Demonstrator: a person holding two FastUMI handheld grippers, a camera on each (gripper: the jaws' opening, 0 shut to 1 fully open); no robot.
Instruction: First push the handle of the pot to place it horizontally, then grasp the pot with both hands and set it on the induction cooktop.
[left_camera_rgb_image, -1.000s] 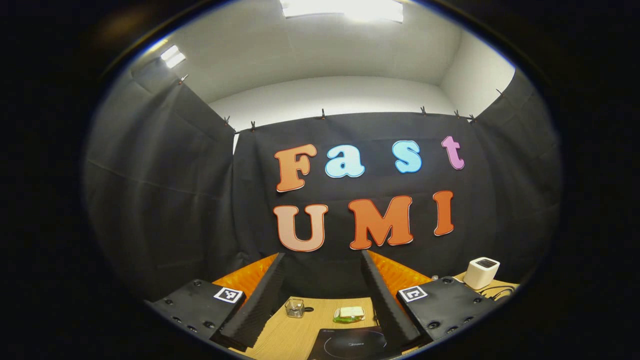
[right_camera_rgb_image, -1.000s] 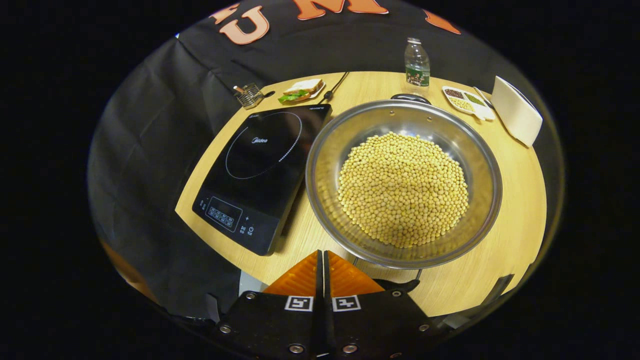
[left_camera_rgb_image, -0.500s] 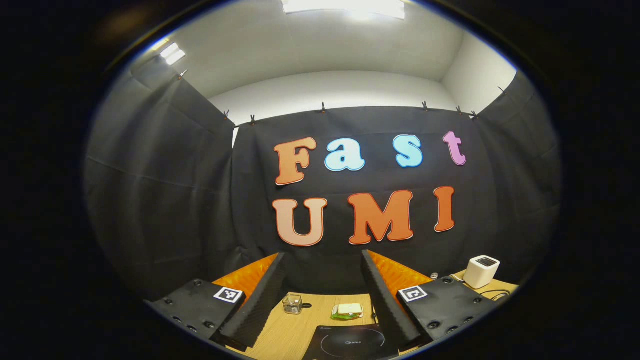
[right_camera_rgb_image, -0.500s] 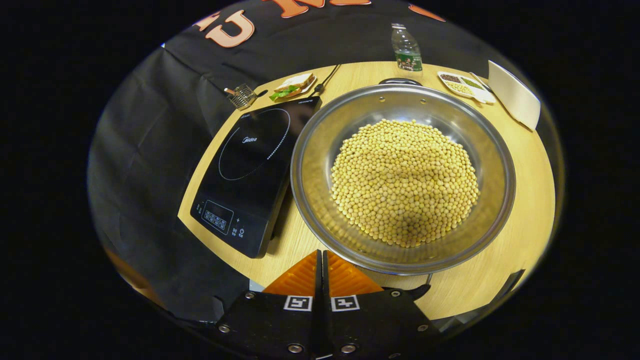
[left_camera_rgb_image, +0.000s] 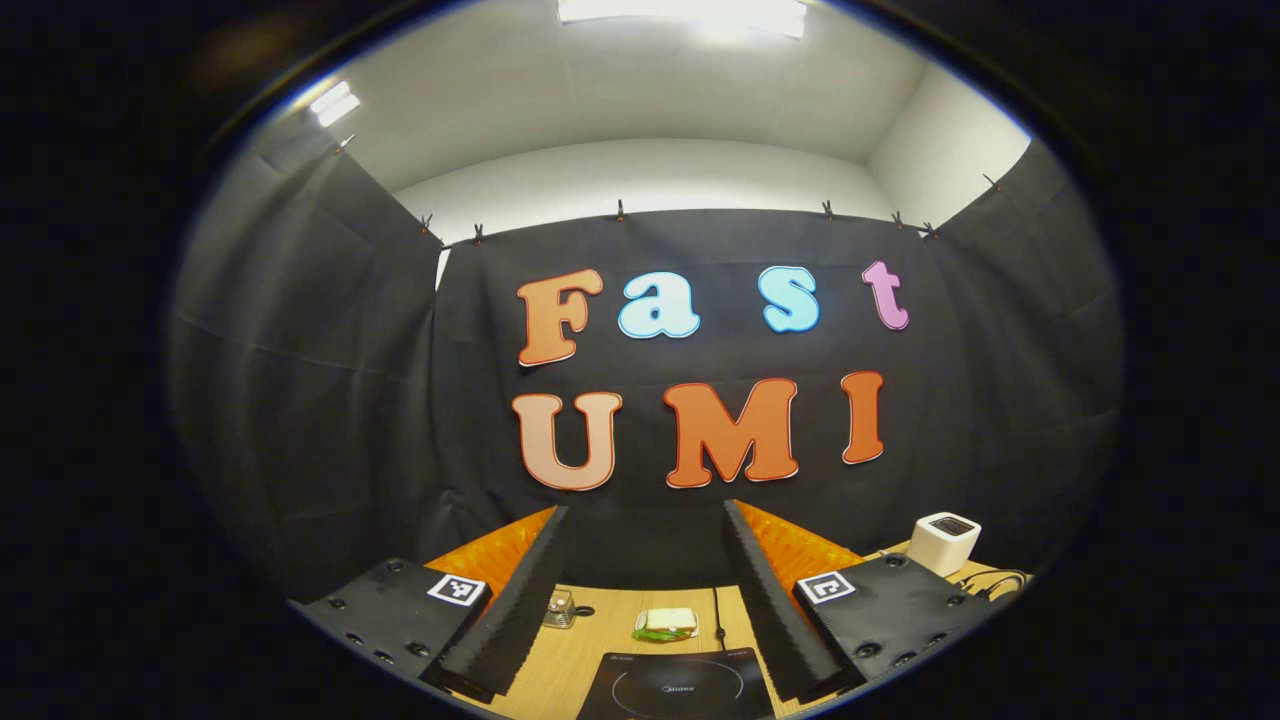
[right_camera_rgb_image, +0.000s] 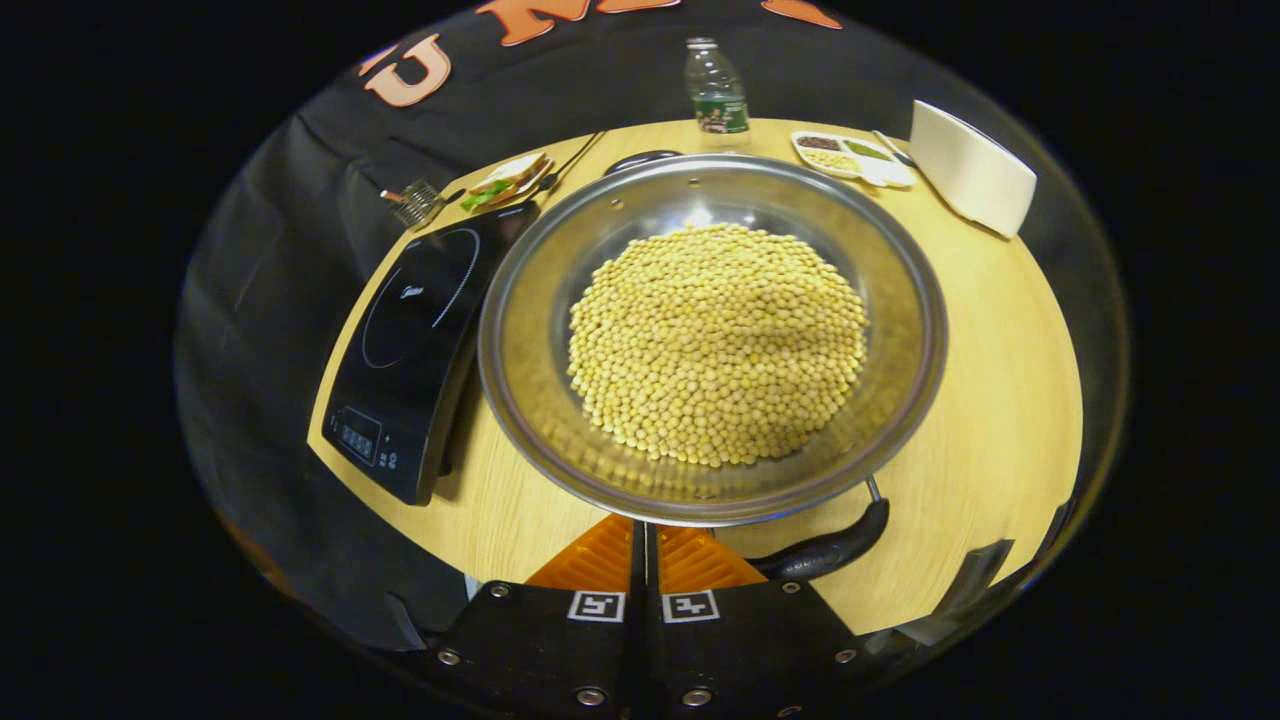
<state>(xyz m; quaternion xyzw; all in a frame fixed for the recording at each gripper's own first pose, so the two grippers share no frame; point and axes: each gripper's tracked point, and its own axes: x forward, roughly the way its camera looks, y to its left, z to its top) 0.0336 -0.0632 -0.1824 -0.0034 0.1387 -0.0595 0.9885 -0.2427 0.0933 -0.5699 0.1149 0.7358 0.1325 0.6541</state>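
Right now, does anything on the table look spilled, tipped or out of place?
Nothing looks spilled. The pot sits level on the table with its beans heaped inside. It is beside the induction cooktop, not on it, and its near handle points off at an angle.

A wide steel pot (right_camera_rgb_image: 712, 340) (heaped with soybeans) sat just right of the black induction cooktop (right_camera_rgb_image: 412, 330), its dark handle (right_camera_rgb_image: 825, 548) at the near rim.

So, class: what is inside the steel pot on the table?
The pot holds a heaped mound of small yellow beans, with bare steel wall showing around it. The beans cover the pot's bottom, so anything beneath them cannot be seen.
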